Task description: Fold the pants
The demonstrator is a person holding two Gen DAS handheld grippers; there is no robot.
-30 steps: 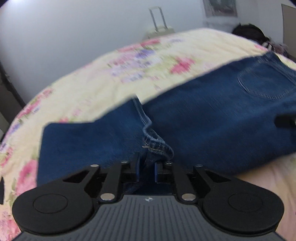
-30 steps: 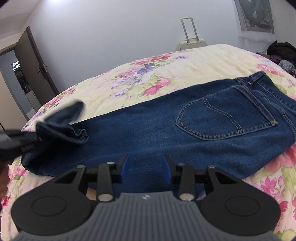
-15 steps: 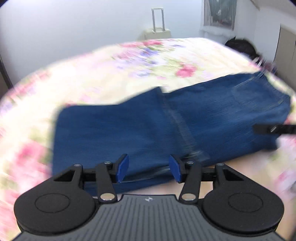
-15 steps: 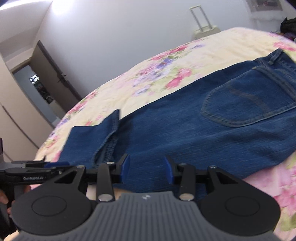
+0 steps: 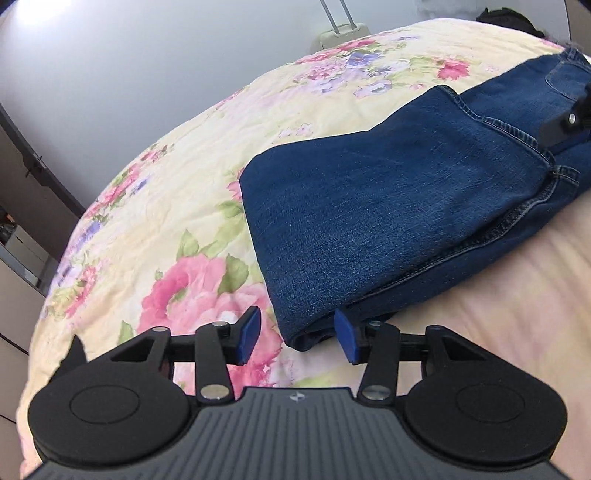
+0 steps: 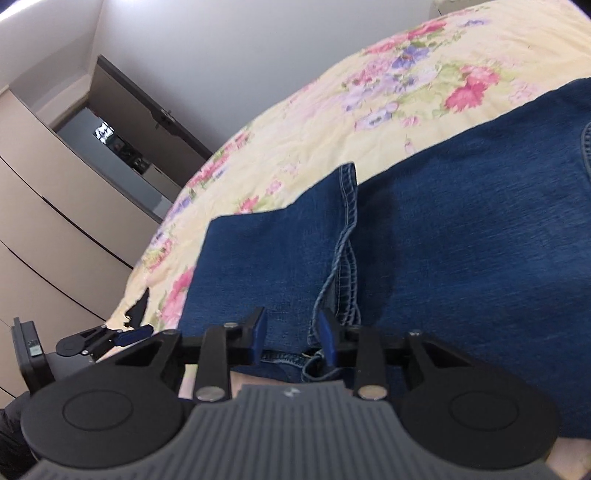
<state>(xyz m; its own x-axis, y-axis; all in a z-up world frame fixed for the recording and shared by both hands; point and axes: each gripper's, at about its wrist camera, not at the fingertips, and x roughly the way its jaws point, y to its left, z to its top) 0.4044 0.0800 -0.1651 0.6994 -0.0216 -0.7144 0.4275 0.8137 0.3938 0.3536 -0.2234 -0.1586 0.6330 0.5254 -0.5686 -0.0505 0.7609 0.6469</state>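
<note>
Blue denim pants [image 5: 388, 206] lie on the floral bedspread [image 5: 177, 206], the leg end folded back over the thigh part. My left gripper [image 5: 297, 338] is open, its blue pads astride the near corner of the fold. My right gripper [image 6: 291, 336] is open over the leg hem [image 6: 345, 258], which lies on the pants [image 6: 480, 240]. The right gripper also shows at the right edge of the left wrist view [image 5: 565, 122]. The left gripper shows at the lower left of the right wrist view [image 6: 133, 332].
A suitcase [image 5: 340, 29] stands past the bed's far edge by the white wall. A wardrobe [image 6: 48, 236] and a dark doorway [image 6: 122, 147] are at the left. Dark clothes [image 5: 506, 20] lie at the far right corner.
My left gripper let go of the hem it held a second ago, opened and moved back to the fold's near corner. My right gripper moved left over the laid-down hem.
</note>
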